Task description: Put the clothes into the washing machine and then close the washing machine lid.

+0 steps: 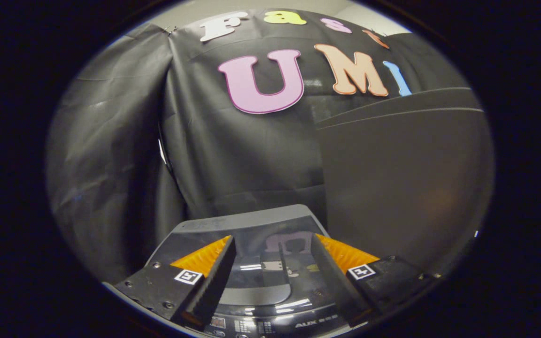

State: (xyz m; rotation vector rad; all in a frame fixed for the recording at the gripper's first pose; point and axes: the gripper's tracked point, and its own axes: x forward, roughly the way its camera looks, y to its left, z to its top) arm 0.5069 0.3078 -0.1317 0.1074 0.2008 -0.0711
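Jaws spread wide, gripping nothing, gripper hovering over the washing machine. Its glossy lid lies shut between the fingers; control panel at 6 o'clock. Dark flat panel at 2 o'clock.

Washing machine front cut off below, control panel markings too small, partly behind claw fingers

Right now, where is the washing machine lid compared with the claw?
In the gripper view, the washing machine lid lies flat and shut just below and ahead of the open claw, showing between its two fingers, with the control panel at its near edge.
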